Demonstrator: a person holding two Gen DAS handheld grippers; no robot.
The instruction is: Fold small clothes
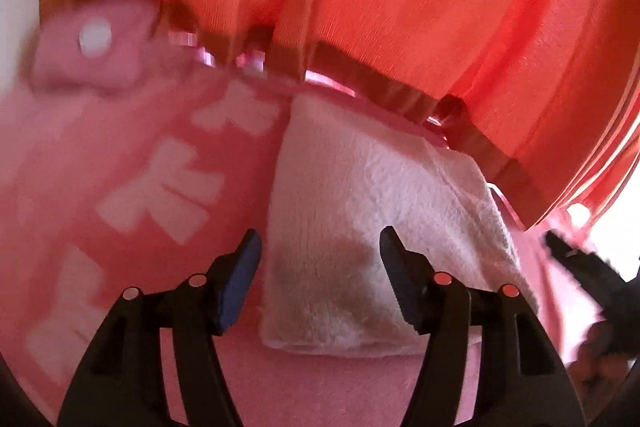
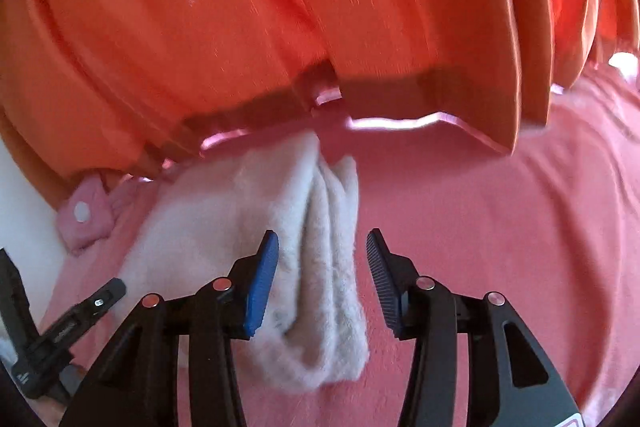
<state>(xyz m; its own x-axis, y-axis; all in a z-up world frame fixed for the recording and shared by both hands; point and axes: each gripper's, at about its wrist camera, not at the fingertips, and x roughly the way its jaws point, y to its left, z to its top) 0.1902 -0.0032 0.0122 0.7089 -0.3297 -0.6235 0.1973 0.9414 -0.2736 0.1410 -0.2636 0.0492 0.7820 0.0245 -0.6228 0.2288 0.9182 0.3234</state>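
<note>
A: Why is the white sock (image 1: 352, 227) lying flat on the pink blanket (image 1: 100, 167), just below the orange curtain (image 1: 400, 7)?

B: Probably laid out for folding. The left gripper (image 1: 320, 247) is spread wide above it, holding nothing.

A: The right gripper (image 2: 322, 251)?

B: Also wide open, straddling the sock's bunched end, empty.

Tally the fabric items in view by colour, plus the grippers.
White: 1, the sock
Pink: 2, the blanket and the bow
Orange: 1, the curtain
Grippers: 2, left gripper and right gripper, both open
Total: 6
</note>
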